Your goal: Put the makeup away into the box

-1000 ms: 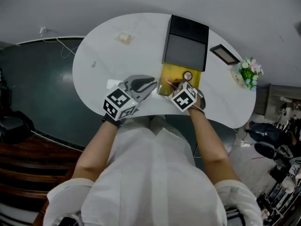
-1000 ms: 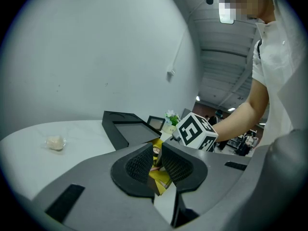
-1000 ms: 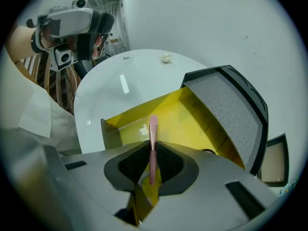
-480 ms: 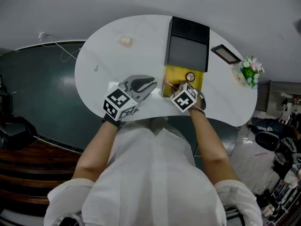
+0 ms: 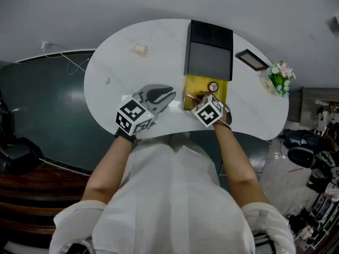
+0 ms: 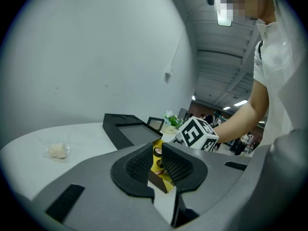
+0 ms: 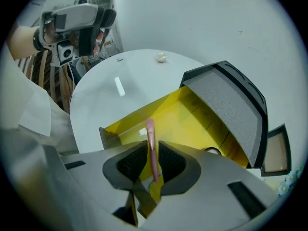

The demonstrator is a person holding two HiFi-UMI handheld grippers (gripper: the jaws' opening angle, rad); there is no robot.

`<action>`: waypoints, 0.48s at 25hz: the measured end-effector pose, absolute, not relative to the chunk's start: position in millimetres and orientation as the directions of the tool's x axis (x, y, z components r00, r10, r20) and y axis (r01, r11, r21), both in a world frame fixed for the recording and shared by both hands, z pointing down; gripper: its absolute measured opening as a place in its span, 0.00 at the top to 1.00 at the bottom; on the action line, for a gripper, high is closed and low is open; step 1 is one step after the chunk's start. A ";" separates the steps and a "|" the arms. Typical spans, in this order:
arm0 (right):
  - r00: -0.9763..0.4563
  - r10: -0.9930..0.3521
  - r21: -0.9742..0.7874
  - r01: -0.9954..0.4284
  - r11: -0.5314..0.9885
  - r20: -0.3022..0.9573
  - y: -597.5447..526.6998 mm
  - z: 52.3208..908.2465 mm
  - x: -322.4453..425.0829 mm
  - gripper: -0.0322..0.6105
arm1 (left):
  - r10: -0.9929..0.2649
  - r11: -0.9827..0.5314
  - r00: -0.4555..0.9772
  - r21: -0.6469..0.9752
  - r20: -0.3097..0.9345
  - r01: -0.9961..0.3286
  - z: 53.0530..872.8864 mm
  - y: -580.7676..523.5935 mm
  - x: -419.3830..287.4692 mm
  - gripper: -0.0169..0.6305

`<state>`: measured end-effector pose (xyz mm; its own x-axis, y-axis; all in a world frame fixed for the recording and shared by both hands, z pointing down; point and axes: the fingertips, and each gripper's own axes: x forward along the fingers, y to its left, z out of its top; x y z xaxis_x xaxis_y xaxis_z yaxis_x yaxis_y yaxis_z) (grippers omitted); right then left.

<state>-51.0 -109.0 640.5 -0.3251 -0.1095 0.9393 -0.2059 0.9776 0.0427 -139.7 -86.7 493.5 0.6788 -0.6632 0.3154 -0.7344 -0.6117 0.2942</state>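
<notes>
The open box (image 5: 204,89) has a yellow inside and its black lid (image 5: 209,52) stands up behind it. A round compact (image 5: 213,87) lies in it. My right gripper (image 5: 197,96) points steeply down into the box's near left corner. A thin pink makeup stick (image 7: 151,138) stands between its jaws over the yellow floor (image 7: 192,119). The jaws have just been opening; the stick leans on the right pad with a sliver of gap on the left. My left gripper (image 5: 168,95) hovers left of the box, jaws a little apart (image 6: 155,153) and empty.
On the white table (image 5: 159,36) are a small framed picture (image 5: 252,60) and a flower pot (image 5: 279,80) at the right. A pale wad (image 5: 140,49) lies at the far left, and a white strip (image 7: 119,86) left of the box. The table's near edge runs just under both hands.
Both hands stay where they were; only the head view has shifted slightly.
</notes>
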 end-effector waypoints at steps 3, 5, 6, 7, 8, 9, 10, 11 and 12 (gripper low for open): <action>-0.354 -0.122 0.032 -0.250 0.968 0.927 -110.7 630.6 -50.1 0.86 | -0.666 -0.612 0.677 0.290 0.312 -0.736 490.3 -89.4 -141.7 0.87; -0.370 -0.141 0.034 -0.281 0.959 0.918 -112.7 621.9 -46.6 0.86 | -0.671 -0.611 0.675 0.287 0.307 -0.738 486.8 -91.1 -143.4 0.87; -0.379 -0.152 0.036 -0.295 0.955 0.913 -114.5 616.9 -44.4 0.86 | -0.674 -0.610 0.673 0.284 0.305 -0.740 484.6 -92.2 -144.5 0.87; -0.390 -0.164 0.037 -0.313 0.949 0.906 -116.7 611.8 -41.7 0.86 | -0.678 -0.609 0.670 0.280 0.303 -0.742 482.4 -93.7 -146.0 0.87; -0.401 -0.176 0.035 -0.335 0.942 0.899 -119.1 606.8 -38.4 0.86 | -0.683 -0.606 0.666 0.276 0.301 -0.746 480.0 -95.7 -148.0 0.87; -0.413 -0.190 0.033 -0.358 0.933 0.891 -121.9 601.3 -34.7 0.86 | -0.690 -0.601 0.660 0.272 0.298 -0.751 477.5 -97.7 -150.4 0.87; -0.423 -0.207 0.033 -0.382 0.924 0.882 -124.7 595.3 -30.4 0.86 | -0.698 -0.595 0.652 0.268 0.295 -0.758 474.7 -99.4 -153.3 0.87; -0.433 -0.226 0.034 -0.407 0.913 0.873 -127.6 588.8 -25.2 0.86 | -0.708 -0.586 0.644 0.266 0.291 -0.765 471.4 -100.5 -156.4 0.87; -0.442 -0.247 0.036 -0.434 0.900 0.862 -130.5 581.9 -19.1 0.86 | -0.719 -0.577 0.634 0.263 0.286 -0.773 467.8 -101.3 -159.8 0.87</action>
<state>-19.1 -130.5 581.9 -0.4417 -0.2472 0.8624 -0.4338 0.9003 0.0359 -159.8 -101.3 467.8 0.6340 -0.7185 0.2860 -0.7730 -0.5773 0.2633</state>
